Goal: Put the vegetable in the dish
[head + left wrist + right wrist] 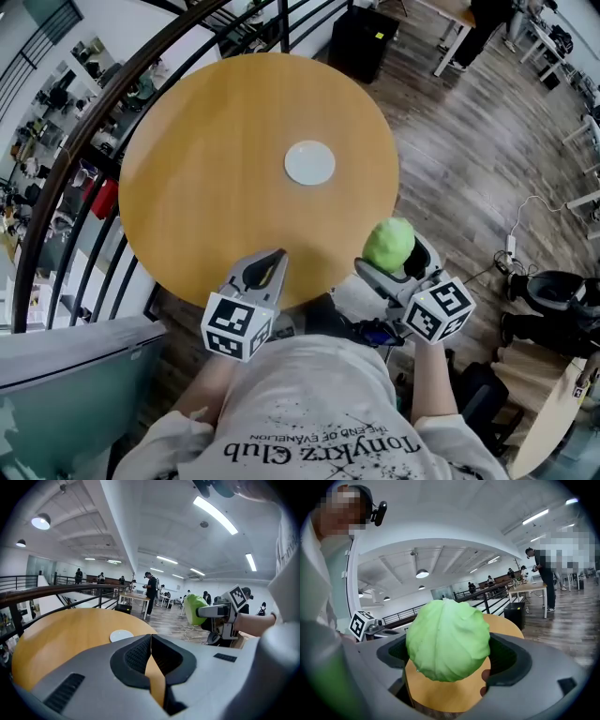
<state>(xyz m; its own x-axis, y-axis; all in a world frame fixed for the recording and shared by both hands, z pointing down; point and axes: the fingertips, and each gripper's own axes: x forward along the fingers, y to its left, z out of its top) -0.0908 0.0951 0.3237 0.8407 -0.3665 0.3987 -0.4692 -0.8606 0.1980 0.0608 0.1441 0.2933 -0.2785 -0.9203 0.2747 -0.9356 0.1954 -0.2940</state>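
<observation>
Looking down in the head view, the person is holding the right gripper [397, 255] just off the near right edge of the round wooden table [206, 169], its jaws clamping a green cabbage [388, 243] between them. The left gripper [269, 266] is hovering over the table's near edge, to the left of the cabbage, with its jaws pressed together. A small white dish [309, 162] is sitting near the middle of the table, well apart from both grippers and farther out than either.

In the left gripper view, the two jaws are meeting along a thin seam with nothing between them (only tabletop is showing through the lower gap). The dish is lying beyond them, slightly to the left. The cabbage is showing at the right, held clear of the table over the plank floor [173, 620].

In the right gripper view, the cabbage is filling the space between the jaws, both inner faces bearing on its sides. The table's wood is showing beneath and beyond it, and the left gripper's marker cube [362, 624] is peeking in at the left.
</observation>
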